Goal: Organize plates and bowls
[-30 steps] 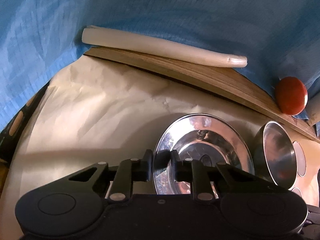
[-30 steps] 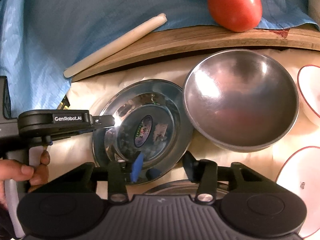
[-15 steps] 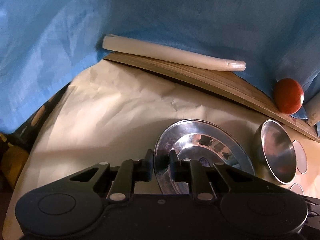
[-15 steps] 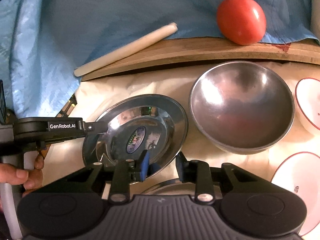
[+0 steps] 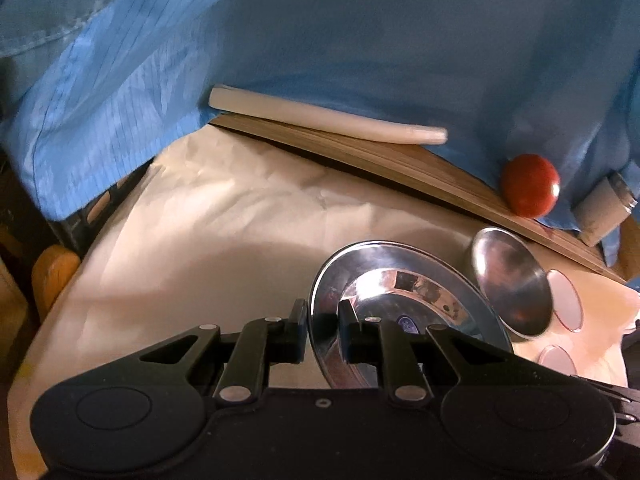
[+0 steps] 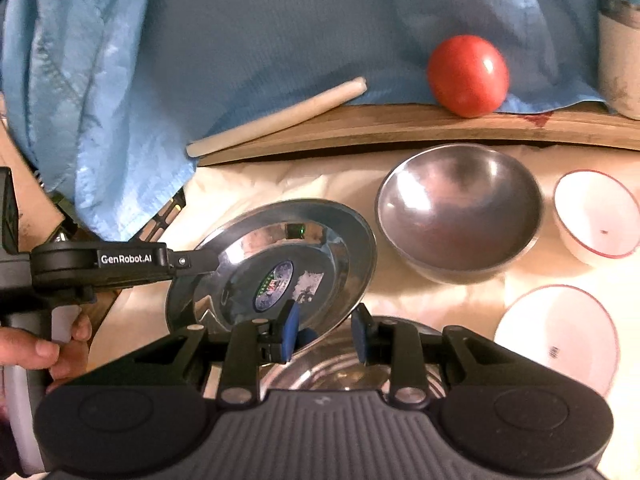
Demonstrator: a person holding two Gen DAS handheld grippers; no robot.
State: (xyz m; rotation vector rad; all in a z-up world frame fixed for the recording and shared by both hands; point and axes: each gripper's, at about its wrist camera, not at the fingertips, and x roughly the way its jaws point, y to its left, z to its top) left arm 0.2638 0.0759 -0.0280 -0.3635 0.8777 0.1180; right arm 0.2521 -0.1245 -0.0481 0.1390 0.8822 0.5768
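My left gripper (image 5: 322,330) is shut on the left rim of a shiny steel plate (image 5: 404,304) and holds it tilted above the paper-covered table. In the right wrist view the same plate (image 6: 280,264) carries a round sticker, and the left gripper's fingers (image 6: 196,258) clamp its left edge. My right gripper (image 6: 325,330) is open around the plate's near rim, not gripping it. Another steel dish (image 6: 340,368) lies under it. A steel bowl (image 6: 460,208) stands to the right, also seen in the left wrist view (image 5: 512,284).
A white red-rimmed bowl (image 6: 596,216) and white plate (image 6: 560,336) sit at right. A wooden board (image 6: 400,128) runs along the back with a tomato (image 6: 468,76), a white stick (image 6: 280,116) and a cup (image 6: 620,56). Blue cloth (image 6: 280,20) hangs behind.
The left gripper has lifted the steel plate off the table and tilted it up. Both cameras have pulled back and risen, so the bowl and tomato look smaller.
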